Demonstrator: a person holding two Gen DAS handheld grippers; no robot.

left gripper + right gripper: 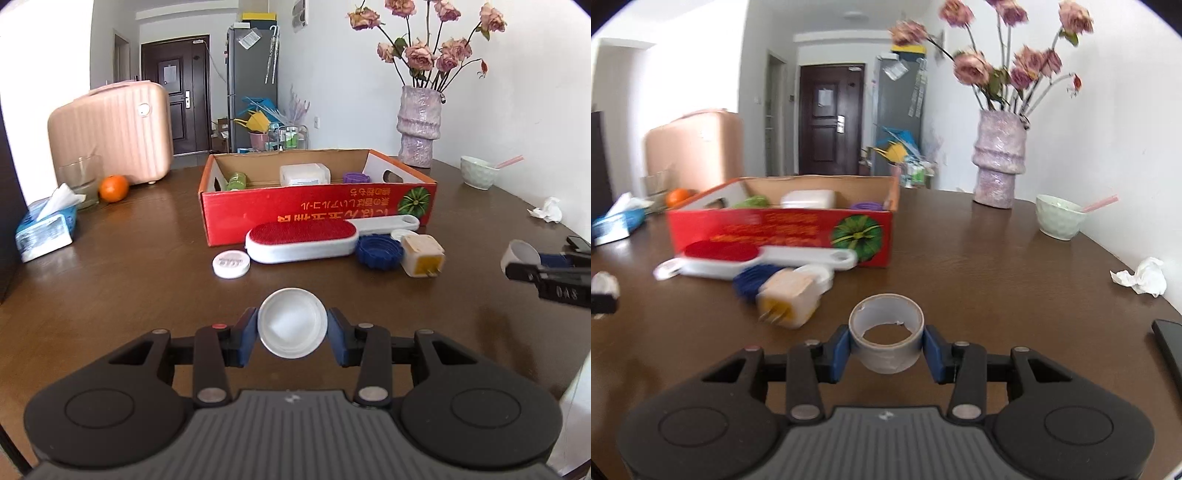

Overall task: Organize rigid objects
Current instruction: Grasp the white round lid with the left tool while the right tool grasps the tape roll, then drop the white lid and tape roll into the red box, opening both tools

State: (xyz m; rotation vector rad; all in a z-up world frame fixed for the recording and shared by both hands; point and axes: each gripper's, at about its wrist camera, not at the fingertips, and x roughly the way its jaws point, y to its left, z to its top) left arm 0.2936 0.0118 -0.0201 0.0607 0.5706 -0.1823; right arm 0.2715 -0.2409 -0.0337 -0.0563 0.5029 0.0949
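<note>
My left gripper [292, 330] is shut on a white round lid [292, 323], held above the brown table [129, 280]. My right gripper [885, 341] is shut on a grey tape roll [885, 332]; it also shows at the right edge of the left wrist view [522, 258]. Ahead stands a red cardboard box [317, 212], [783, 230] holding a white container [304, 174], a green item [236, 181] and a purple ring [355, 178]. In front of it lie a red lint brush [301, 240], a white disc [231, 263], a blue ridged cap [379, 252] and a white plug adapter [423, 255], [790, 297].
A tissue pack [46, 230], a glass [81, 181], an orange [113, 188] and a pink suitcase [114, 129] are at the left. A flower vase [419, 125], a pale bowl [478, 171], a crumpled tissue [1141, 277] and a dark object [1169, 343] are at the right.
</note>
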